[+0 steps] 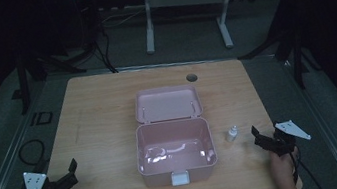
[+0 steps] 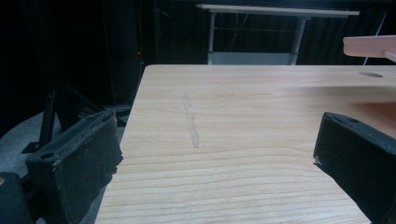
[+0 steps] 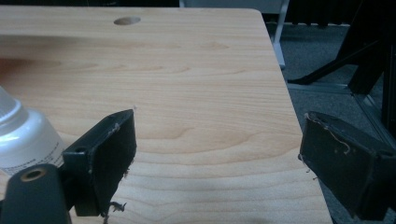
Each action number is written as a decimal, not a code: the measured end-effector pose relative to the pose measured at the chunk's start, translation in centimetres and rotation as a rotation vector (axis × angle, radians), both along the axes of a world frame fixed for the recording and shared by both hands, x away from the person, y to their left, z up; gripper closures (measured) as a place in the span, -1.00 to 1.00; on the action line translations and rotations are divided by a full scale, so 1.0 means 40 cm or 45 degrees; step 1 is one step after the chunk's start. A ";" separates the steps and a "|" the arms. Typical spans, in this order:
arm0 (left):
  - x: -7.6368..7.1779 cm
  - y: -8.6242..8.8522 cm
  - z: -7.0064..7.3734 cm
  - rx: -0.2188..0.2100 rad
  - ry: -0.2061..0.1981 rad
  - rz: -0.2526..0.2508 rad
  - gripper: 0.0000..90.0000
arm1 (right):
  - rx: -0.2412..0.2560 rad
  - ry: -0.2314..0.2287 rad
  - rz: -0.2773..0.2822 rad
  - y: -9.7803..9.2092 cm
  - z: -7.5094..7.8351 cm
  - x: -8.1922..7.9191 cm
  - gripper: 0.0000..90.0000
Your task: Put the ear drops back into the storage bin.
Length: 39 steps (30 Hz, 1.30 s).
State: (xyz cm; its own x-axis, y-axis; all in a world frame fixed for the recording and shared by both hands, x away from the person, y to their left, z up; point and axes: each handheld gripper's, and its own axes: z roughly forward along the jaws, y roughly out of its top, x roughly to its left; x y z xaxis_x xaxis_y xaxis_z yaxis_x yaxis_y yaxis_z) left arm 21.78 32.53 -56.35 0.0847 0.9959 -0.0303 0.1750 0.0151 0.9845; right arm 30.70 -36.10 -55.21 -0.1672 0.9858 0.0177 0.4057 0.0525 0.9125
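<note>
A pink plastic box [image 1: 175, 150] stands open in the middle of the wooden table [image 1: 99, 115], its lid [image 1: 168, 103] folded back flat behind it. Something pale lies inside the box. A small white bottle [image 1: 232, 134] stands just right of the box; its side also shows in the right gripper view as the white bottle [image 3: 21, 135], left of my jaws. My right gripper [image 1: 260, 137] is open near the table's front right, right of the bottle. My left gripper [image 1: 67, 173] is open at the front left corner, holding nothing.
A round cable hole [image 1: 191, 77] sits near the table's far edge. A white desk frame [image 1: 183, 6] stands on the floor beyond. Black stands [image 1: 295, 40] and cables [image 1: 28, 151] flank the table. The lid's edge [image 2: 371, 46] shows at right in the left gripper view.
</note>
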 end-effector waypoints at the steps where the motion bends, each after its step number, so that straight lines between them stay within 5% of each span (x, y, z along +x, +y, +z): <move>1: 0.000 -0.001 0.000 0.001 -0.003 0.001 -0.98 | -0.010 0.005 -0.003 0.001 0.000 0.001 -0.76; 10: 0.000 -0.001 0.000 0.003 0.002 -0.001 -0.98 | -0.030 0.071 0.013 0.006 0.000 0.011 -0.76; 19: 0.000 -0.001 0.000 0.002 0.003 -0.002 -0.98 | -0.059 0.233 0.116 0.009 0.024 0.029 -0.75; 29: 0.000 -0.002 0.000 0.003 0.003 -0.004 -0.98 | -0.095 0.569 0.263 0.007 0.081 0.038 -0.75; 35: -0.001 -0.002 0.000 0.003 0.003 -0.007 -0.98 | -0.156 0.713 0.310 0.019 0.098 0.044 -0.75; 36: -0.001 -0.002 0.000 0.002 0.004 -0.008 -0.98 | -0.185 0.786 0.332 0.024 0.100 0.049 -0.75; 39: -0.001 -0.002 0.000 0.003 0.005 -0.009 -0.98 | -0.217 0.880 0.350 0.033 0.103 0.052 -0.75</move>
State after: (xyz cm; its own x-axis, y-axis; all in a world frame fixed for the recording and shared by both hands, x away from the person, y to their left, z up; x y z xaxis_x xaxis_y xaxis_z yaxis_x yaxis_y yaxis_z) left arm 21.75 32.45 -56.36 0.0912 0.9954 -0.0285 0.1786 0.0117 0.9838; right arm 32.78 -34.80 -51.09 -0.4134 0.9087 0.0585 0.8336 0.3519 0.4258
